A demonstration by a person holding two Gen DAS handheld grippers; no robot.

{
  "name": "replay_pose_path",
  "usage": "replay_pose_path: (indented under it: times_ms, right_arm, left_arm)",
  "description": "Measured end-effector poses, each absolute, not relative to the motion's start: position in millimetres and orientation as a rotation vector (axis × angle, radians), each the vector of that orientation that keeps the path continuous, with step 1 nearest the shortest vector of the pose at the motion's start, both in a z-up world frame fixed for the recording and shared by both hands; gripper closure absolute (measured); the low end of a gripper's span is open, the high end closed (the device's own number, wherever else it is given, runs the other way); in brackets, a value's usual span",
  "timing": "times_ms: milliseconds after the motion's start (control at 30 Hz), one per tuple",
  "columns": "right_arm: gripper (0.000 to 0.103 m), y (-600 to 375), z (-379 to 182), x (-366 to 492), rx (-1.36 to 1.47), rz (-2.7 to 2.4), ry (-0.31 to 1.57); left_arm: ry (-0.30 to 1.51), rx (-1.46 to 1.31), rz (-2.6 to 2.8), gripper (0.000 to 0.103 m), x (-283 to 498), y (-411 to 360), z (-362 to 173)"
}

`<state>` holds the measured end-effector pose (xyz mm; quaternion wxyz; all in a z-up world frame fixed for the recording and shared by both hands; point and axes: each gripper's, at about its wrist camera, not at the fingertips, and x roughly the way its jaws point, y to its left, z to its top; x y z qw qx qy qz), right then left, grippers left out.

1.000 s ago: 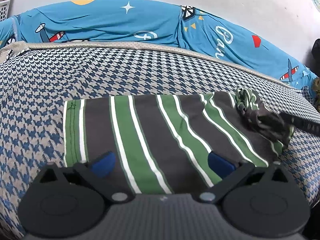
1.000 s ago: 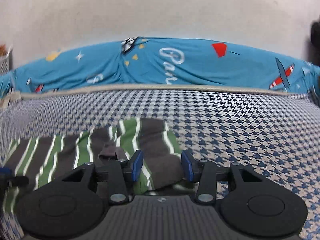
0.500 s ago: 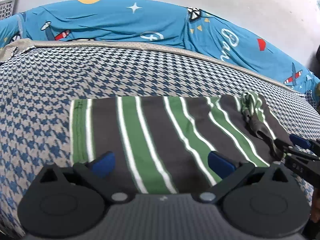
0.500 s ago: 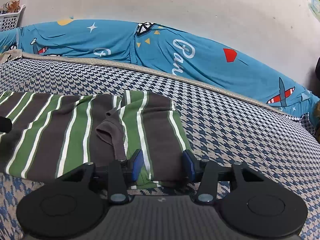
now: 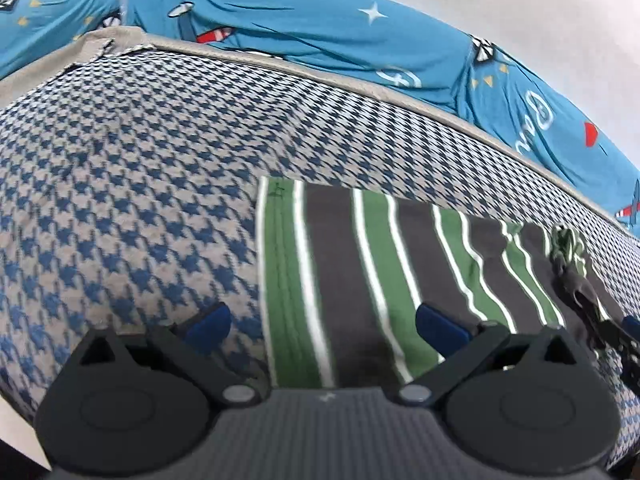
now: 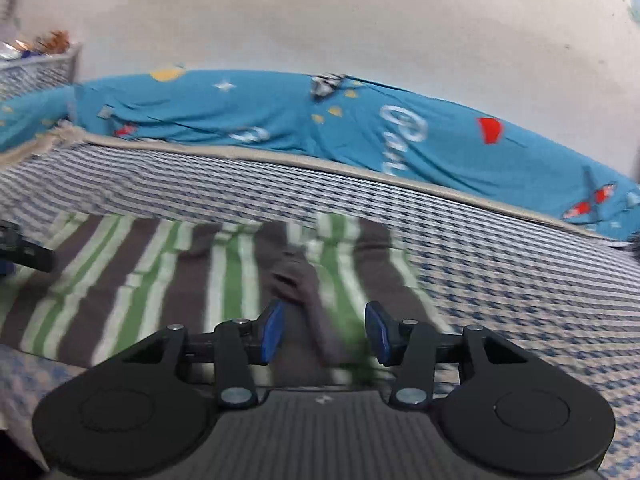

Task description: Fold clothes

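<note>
The striped garment [image 5: 384, 280] lies flat as a long band across the near part of the bed [image 5: 132, 184]. The left hand-held gripper [image 5: 320, 322] is spread wide over its left hem, while the right hand-held gripper [image 6: 323, 328] is parted over the crumpled dark fold at its right end, neither grasping. Pinching only that loose fold could, I judge, drag one layer and skew the band. The left view shows the straight hem; the right view alone shows the bunched fold closely, though blurred.

home bedroom | houndstooth bed cover [image 5: 140, 184] | cartoon-print blue bedding [image 6: 280, 120] | white wall [image 6: 320, 20]
</note>
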<state>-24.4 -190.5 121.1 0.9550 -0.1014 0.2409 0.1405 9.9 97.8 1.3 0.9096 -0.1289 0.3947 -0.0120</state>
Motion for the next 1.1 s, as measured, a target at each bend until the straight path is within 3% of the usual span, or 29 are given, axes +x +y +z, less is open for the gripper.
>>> replay_pose_path:
  times_ms: [500,1100]
  right_arm:
    - [0.057,-112.0,108.7,-67.1,-0.251,0.795,0.535]
    - [0.057,-46.2,80.9,-94.2,-0.546,0.964,0.443]
  left_arm:
    - [0.849,-0.342,-0.027,0.002,10.7,113.9,4.4]
    - [0.932,-0.405,-0.113,0.004,14.0,118.1,5.0]
